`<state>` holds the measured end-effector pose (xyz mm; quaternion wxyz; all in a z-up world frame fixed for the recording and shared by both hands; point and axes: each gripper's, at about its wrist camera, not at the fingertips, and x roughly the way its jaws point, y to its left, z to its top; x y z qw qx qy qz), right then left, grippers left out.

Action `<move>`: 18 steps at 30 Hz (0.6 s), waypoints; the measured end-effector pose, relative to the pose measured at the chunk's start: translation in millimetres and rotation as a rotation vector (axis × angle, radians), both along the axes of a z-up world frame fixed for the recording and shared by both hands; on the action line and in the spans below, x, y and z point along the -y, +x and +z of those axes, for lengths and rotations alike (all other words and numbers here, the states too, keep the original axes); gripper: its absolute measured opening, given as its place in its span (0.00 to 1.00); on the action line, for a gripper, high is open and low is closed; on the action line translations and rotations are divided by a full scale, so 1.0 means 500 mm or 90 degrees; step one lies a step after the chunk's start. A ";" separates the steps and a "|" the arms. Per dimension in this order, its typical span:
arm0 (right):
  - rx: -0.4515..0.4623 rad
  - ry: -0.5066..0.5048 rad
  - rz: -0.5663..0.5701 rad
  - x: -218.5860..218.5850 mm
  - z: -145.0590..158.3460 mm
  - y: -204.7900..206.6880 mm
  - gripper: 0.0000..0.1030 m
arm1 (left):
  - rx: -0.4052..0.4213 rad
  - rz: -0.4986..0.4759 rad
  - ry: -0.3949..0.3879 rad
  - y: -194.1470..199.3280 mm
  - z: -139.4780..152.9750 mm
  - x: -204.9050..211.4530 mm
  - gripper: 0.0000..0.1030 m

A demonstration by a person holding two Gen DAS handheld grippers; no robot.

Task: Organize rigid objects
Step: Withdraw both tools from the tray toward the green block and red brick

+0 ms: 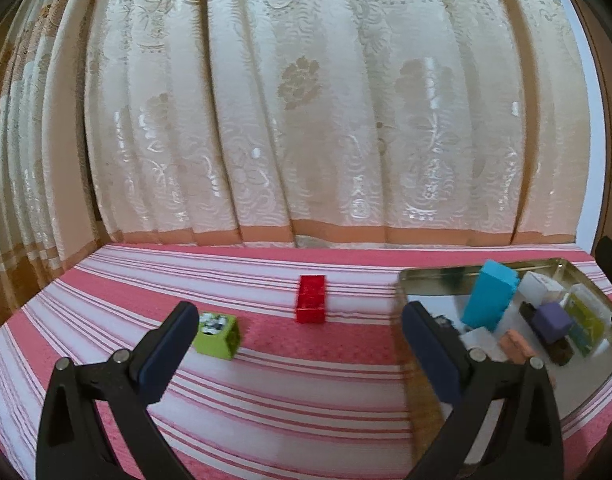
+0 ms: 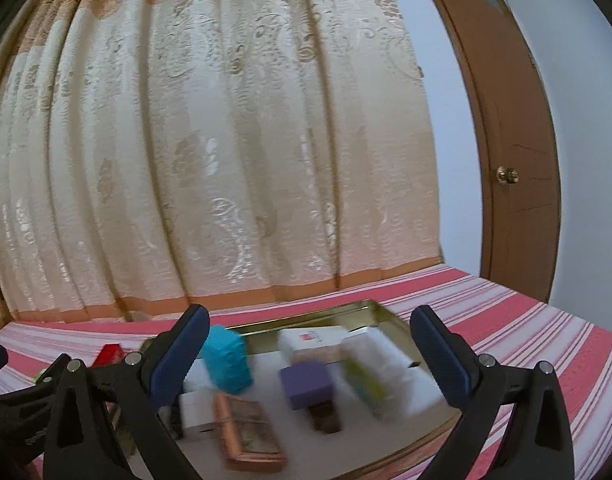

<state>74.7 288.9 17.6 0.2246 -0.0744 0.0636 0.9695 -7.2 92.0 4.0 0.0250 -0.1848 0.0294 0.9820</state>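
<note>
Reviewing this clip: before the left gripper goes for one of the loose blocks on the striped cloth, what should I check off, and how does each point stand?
1. Left gripper open and holding nothing: ok.
2. Right gripper open and holding nothing: ok.
3. Small green cube with a printed top free on the cloth, just beyond the left finger: ok.
4. Red studded brick unobstructed, farther back: ok.
5. Shallow gold metal tray has free floor for another block: ok, white floor shows near the front.
6. Tall turquoise block in the tray stable: cannot tell, blurred.

red brick (image 1: 311, 299) | green cube (image 1: 218, 335) | pink-striped cloth (image 1: 266, 380) | turquoise box (image 2: 226, 360)
</note>
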 end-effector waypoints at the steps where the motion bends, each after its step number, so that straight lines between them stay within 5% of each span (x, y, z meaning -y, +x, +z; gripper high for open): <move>1: 0.002 0.001 0.005 0.009 0.000 -0.003 0.99 | 0.001 0.002 0.000 -0.002 0.000 0.008 1.00; 18: 0.015 -0.025 0.065 0.148 -0.009 -0.056 0.99 | 0.043 0.050 0.026 -0.064 -0.013 0.158 1.00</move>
